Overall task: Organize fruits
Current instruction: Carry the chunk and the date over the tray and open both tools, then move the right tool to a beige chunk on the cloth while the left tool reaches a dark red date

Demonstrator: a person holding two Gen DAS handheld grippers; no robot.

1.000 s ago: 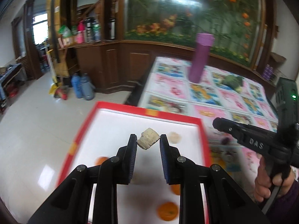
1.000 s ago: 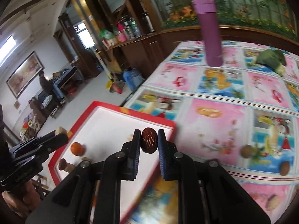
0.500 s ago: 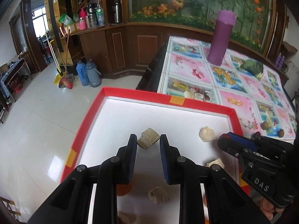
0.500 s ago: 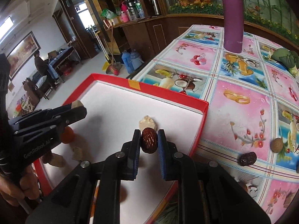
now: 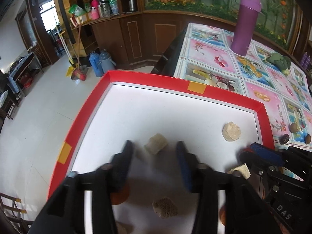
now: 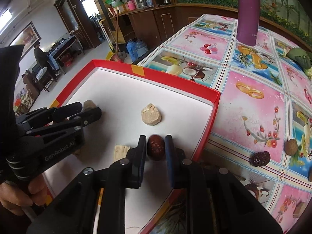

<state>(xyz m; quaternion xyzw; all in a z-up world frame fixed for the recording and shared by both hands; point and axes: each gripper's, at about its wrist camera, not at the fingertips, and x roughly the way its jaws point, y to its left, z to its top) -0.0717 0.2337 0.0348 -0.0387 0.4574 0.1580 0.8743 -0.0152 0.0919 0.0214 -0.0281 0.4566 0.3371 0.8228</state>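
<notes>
In the left wrist view the left gripper (image 5: 155, 154) fills the lower middle of the frame, its jaws spread wide and blurred, with a pale beige chunk (image 5: 156, 146) lying loose on the white floor of the red-rimmed tray (image 5: 197, 89) between the fingertips and touching neither of them. A rounder beige piece (image 5: 231, 131) sits toward the right of the tray, near its right wall. A rough tan lump (image 5: 164, 207) lies at the lower centre, between the gripper's arms, and an orange fruit (image 5: 119, 195) shows partly behind the left finger. Another pale block (image 5: 240, 172) lies at the lower right, just beside the right gripper (image 5: 261, 154), which enters from the right edge.

In the right wrist view the right gripper (image 6: 155, 148) sits at the lower centre with its jaws narrow, a dark red date (image 6: 155, 147) between the two pads; whether the pads still press on it I cannot tell. It is over the tray's white floor close to the right wall. On the flowered tablecloth (image 6: 253, 117) at the right of the frame lie a second dark date (image 6: 260, 159) and, just beside it, a round brown nut (image 6: 290, 146). A purple flask (image 6: 248, 11) stands upright at the top of the frame
</notes>
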